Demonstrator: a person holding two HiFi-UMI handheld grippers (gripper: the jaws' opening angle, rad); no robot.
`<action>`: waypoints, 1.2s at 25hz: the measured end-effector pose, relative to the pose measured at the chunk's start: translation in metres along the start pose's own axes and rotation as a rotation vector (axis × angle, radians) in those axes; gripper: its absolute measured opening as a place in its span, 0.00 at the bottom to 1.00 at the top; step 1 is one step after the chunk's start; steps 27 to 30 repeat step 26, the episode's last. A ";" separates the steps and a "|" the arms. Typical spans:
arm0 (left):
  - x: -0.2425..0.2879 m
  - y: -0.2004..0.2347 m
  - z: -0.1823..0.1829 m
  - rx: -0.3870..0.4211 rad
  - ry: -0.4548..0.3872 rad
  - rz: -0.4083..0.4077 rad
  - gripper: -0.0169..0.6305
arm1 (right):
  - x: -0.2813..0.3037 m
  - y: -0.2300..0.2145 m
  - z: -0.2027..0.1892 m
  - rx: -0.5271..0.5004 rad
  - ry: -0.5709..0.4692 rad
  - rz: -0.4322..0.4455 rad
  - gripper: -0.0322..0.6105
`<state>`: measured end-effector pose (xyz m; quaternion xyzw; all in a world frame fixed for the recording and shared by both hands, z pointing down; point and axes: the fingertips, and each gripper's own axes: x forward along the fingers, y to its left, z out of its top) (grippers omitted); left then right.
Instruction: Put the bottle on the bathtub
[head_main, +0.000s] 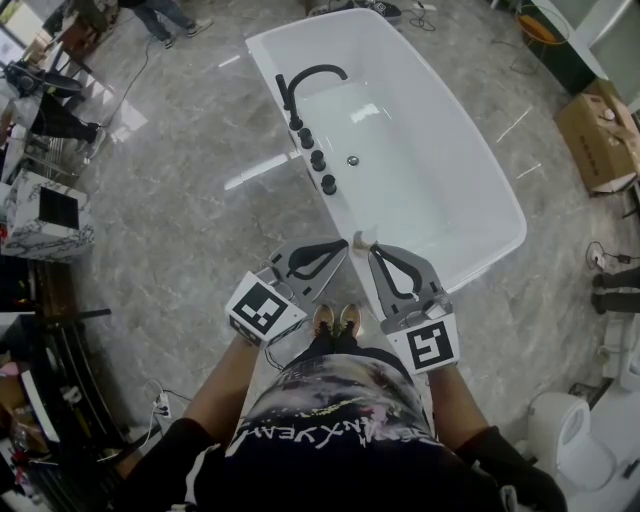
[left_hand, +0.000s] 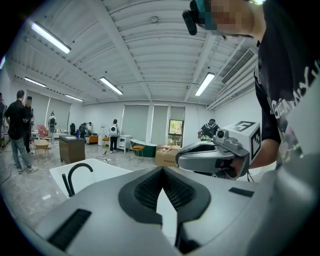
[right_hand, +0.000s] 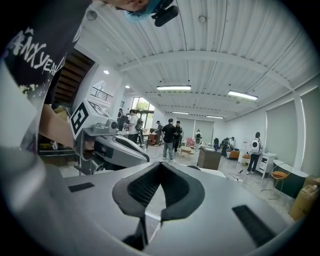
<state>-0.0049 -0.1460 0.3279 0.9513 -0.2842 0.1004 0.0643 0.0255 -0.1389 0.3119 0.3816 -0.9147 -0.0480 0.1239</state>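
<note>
Head view gives us the white bathtub (head_main: 420, 150) on the grey floor (head_main: 190, 220), with a black faucet (head_main: 310, 75) on its left rim. We hold both claws side by side at its near end. The left claw (head_main: 343, 247) has its jaws pressed together on nothing, and so does the right claw (head_main: 374, 251). A small pale bottle (head_main: 362, 239) stands on the near rim, just past both tips; we cannot tell whether either touches it.
</note>
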 end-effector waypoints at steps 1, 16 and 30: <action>0.000 0.000 0.001 -0.009 -0.003 0.000 0.04 | 0.000 0.001 0.001 -0.001 -0.003 0.007 0.05; 0.003 0.002 0.002 -0.002 -0.005 -0.009 0.04 | 0.004 0.001 -0.002 0.007 0.011 0.017 0.05; -0.001 0.009 0.001 -0.004 -0.007 -0.002 0.04 | 0.008 0.001 0.000 0.002 0.008 0.006 0.05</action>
